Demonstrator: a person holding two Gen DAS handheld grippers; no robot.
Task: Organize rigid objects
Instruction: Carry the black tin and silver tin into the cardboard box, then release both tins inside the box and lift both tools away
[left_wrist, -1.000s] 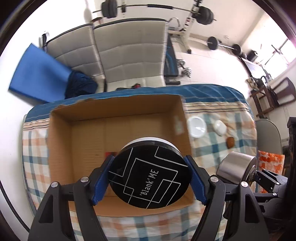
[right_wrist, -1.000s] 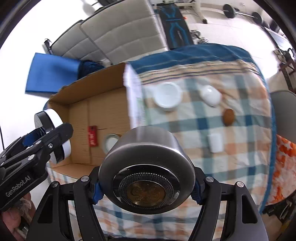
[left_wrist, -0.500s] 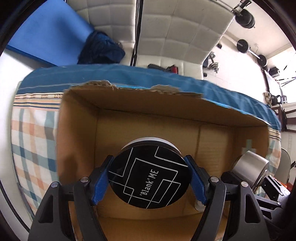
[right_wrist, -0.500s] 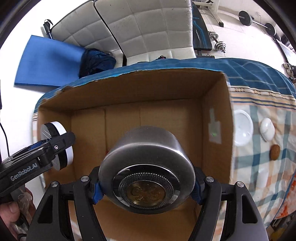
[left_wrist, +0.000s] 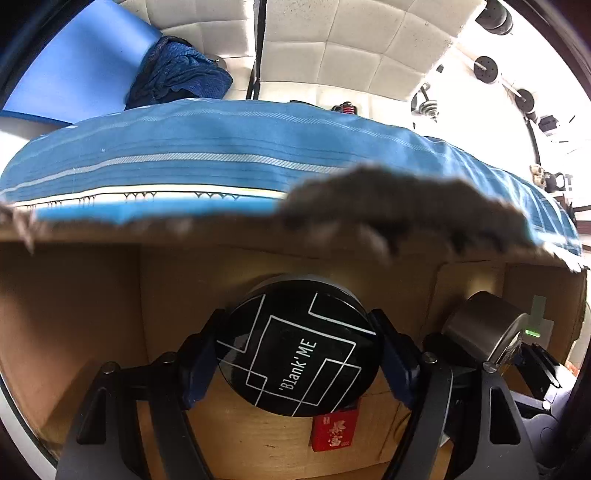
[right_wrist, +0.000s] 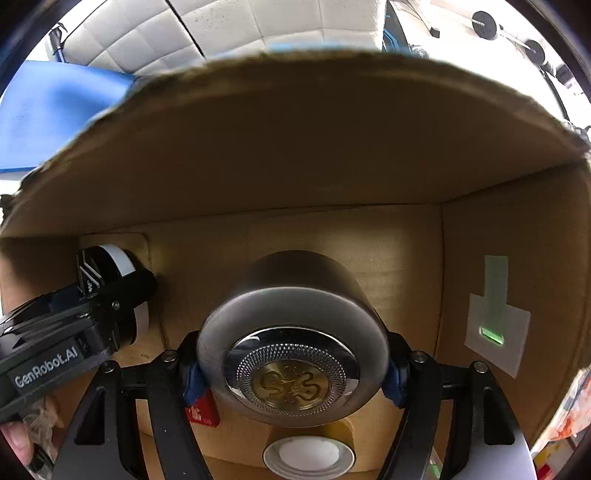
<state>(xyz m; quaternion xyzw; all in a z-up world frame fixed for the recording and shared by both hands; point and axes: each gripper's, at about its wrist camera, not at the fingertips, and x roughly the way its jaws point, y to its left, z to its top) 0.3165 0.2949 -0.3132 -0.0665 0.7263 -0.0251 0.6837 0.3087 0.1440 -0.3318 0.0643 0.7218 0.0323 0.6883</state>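
Note:
My left gripper (left_wrist: 297, 354) is shut on a round black tin (left_wrist: 295, 347) with white lines and "Blank'ME" on its lid, held low inside the cardboard box (left_wrist: 92, 295). My right gripper (right_wrist: 291, 373) is shut on a round grey metal tin (right_wrist: 291, 332) with a gold emblem, also inside the box (right_wrist: 295, 147), to the right of the left one. The grey tin shows in the left wrist view (left_wrist: 480, 328); the black tin shows in the right wrist view (right_wrist: 107, 266).
A small red pack (left_wrist: 334, 430) lies on the box floor under the black tin and shows in the right wrist view (right_wrist: 201, 413). A white-lidded jar (right_wrist: 308, 454) stands under the grey tin. A blue-edged tablecloth (left_wrist: 221, 147) lies beyond the box's torn far wall.
Both grippers have moved from above the table down and forward into the box, each still holding its tin. The box walls now fill both views.

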